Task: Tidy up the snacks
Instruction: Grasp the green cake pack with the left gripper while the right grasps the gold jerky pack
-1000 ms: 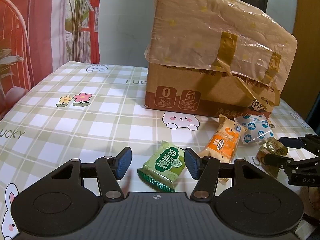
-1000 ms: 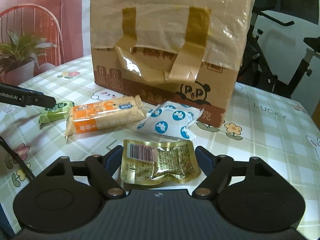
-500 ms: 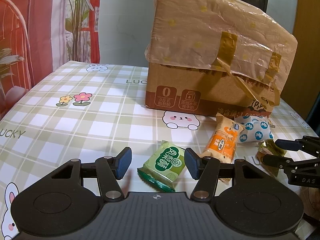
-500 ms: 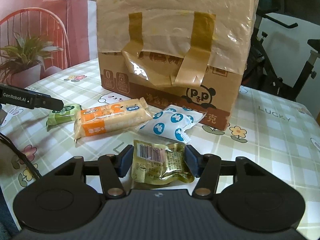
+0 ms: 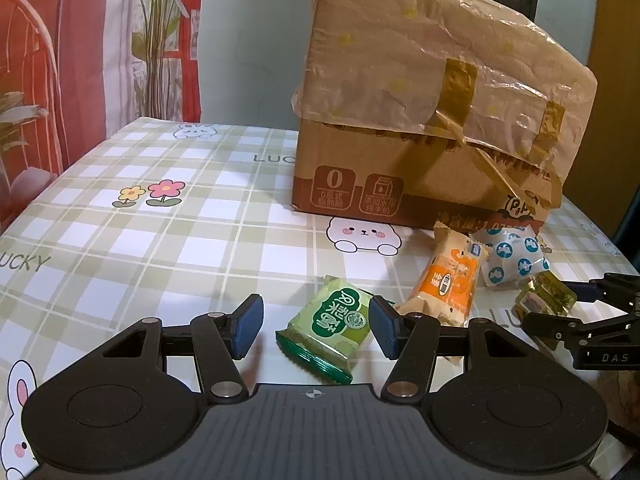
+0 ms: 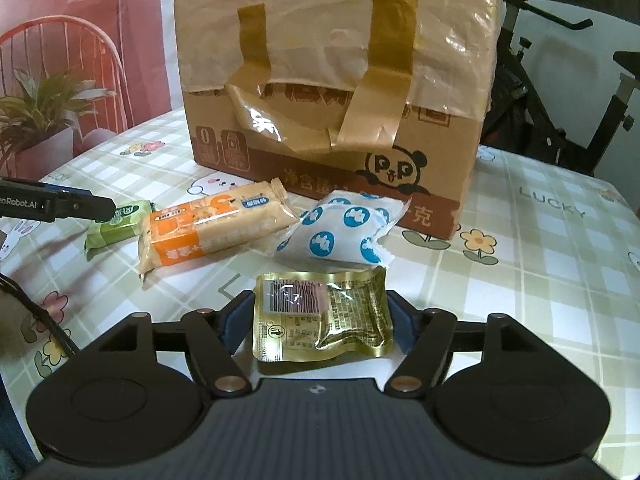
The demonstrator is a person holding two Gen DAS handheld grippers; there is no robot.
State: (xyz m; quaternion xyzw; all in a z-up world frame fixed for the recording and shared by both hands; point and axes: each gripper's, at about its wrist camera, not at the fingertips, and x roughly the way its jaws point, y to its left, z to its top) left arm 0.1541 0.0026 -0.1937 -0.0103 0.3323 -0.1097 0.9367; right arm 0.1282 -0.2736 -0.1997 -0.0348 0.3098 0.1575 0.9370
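Our right hand-held gripper (image 6: 320,320), jaws just reopening, loosely brackets the gold packet (image 6: 322,318) on the counter (image 6: 540,280); left hand-held gripper (image 5: 316,326) spread around the green packet (image 5: 330,326); slick foil could buckle and slip out.

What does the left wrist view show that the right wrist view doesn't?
Left wrist only: the green snack lies between the left tool's open pads, clear of one pad, and its label shows. Right wrist only: the gold pouch's barcode, the pouch between the right tool's just-widened pads, and the box's panda print. Both: box, orange bar, blue-dotted packet.
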